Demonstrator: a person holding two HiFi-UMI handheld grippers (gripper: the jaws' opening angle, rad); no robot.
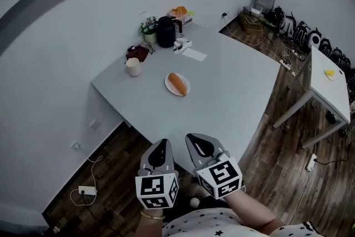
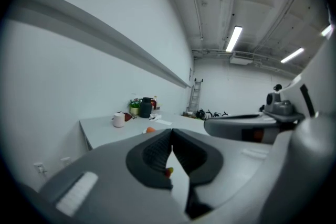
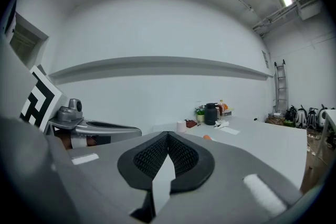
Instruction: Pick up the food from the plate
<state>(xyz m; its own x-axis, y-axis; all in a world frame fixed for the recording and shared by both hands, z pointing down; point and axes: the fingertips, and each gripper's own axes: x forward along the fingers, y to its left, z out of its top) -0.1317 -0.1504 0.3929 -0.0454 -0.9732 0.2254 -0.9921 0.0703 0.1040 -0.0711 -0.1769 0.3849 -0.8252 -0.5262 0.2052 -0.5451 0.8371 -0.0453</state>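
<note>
An orange, sausage-shaped piece of food (image 1: 177, 83) lies on a small white plate (image 1: 169, 87) near the middle of the grey table (image 1: 233, 91). Both grippers hover side by side off the table's near edge, well short of the plate. My left gripper (image 1: 161, 145) has its jaws together with nothing between them, and my right gripper (image 1: 195, 141) is shut and empty as well. In the left gripper view the food (image 2: 150, 129) is a small orange spot beyond the closed jaw tips (image 2: 171, 132). The right gripper view shows the food (image 3: 207, 137) just past its closed tips (image 3: 168, 135).
At the table's far corner stand a white cup (image 1: 133, 67), a black kettle (image 1: 166, 31), a potted plant (image 1: 148, 28), a dark red object (image 1: 137, 53) and a paper sheet (image 1: 194, 54). A second white table (image 1: 330, 83) stands to the right. The floor is dark wood with cables.
</note>
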